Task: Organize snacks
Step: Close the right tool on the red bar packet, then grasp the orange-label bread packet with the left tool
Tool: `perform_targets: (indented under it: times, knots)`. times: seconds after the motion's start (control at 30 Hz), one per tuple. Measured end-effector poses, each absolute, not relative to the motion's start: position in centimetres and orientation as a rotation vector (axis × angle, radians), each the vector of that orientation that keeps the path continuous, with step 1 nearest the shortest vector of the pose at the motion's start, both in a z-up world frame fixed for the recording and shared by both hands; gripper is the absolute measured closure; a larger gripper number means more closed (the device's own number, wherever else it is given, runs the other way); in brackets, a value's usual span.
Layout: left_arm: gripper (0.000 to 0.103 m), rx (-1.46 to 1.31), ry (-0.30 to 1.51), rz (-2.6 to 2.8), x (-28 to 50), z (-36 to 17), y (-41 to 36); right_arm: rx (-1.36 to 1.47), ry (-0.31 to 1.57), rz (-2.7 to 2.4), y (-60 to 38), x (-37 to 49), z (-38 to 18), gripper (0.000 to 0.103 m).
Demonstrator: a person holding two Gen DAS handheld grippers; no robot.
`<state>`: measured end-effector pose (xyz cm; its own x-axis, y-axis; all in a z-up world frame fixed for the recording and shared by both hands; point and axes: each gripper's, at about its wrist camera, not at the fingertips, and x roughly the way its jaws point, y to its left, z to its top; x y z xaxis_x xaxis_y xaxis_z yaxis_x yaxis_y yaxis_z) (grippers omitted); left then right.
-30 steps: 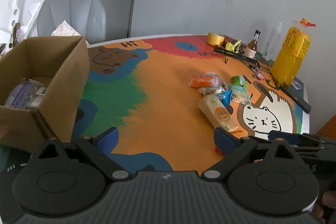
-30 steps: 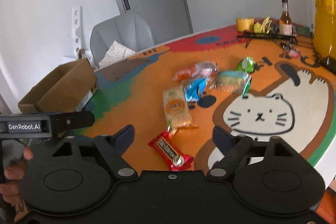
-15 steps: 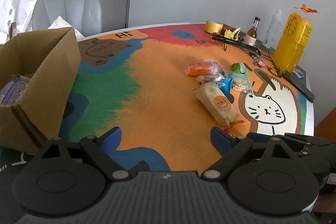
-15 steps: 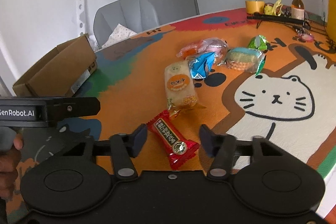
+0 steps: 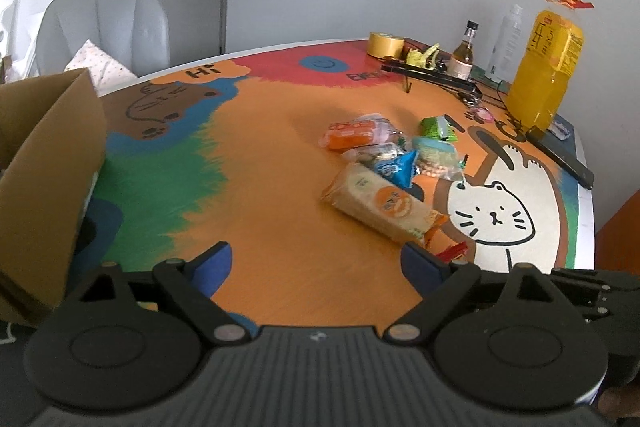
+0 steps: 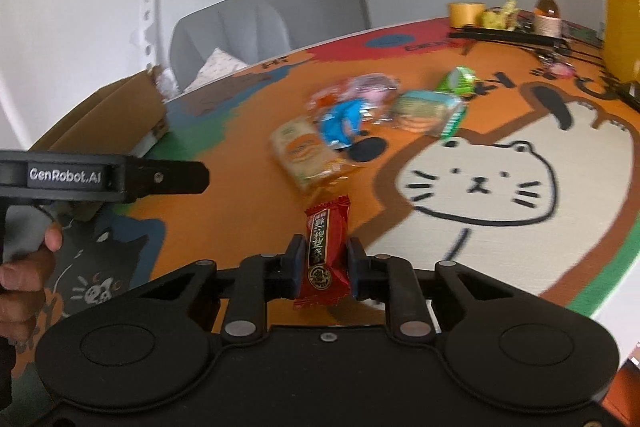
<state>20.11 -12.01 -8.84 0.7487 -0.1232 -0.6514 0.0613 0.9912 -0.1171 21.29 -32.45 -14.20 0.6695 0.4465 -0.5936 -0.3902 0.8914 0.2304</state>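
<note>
the red snack bar (image 6: pixel 326 249) is now clamped upright between the two fingers of the right gripper (image 6: pixel 323 263) and lifted off the table (image 6: pixel 248 227); half a second ago it was lying flat on the orange surface with the jaws spread on either side of it. the cracker pack (image 6: pixel 306 153) is seen just beyond it at 12 o'clock, and the blue packet (image 6: pixel 344 121) and the remaining wrappers (blurred in this view) are clustered further on. the cardboard box (image 5: pixel 48 163) is placed at 9 o'clock in the left wrist view, nearer the frame edge than before. the left gripper (image 5: pixel 320 261) is held spread wide with nothing between its fingers, unchanged from earlier. a yellow bottle (image 5: pixel 546 67) is stood at 2 o'clock.
</note>
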Motion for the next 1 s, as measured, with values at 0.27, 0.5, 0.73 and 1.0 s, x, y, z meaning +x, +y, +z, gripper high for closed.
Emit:
perform_targets:
  times: [0.27, 0.5, 0.73, 1.0]
  knots:
    - [0.012, -0.073, 0.729, -0.114, 21.6, -9.2, -13.3, 0.127, 0.68, 0.413, -34.4, 22.6, -14.6, 0.083]
    - [0.012, -0.059, 0.732, -0.139, 23.1, -9.5, -14.5, 0.148, 0.668, 0.394, -35.2, 23.5, -14.8, 0.083]
    - [0.012, -0.06, 0.75, -0.181, 24.8, -10.3, -16.0, 0.168, 0.655, 0.38, -36.1, 24.3, -15.0, 0.082]
    - [0.012, -0.054, 0.731, -0.101, 27.0, -10.8, -17.2, 0.182, 0.645, 0.394, -36.5, 24.7, -15.2, 0.082]
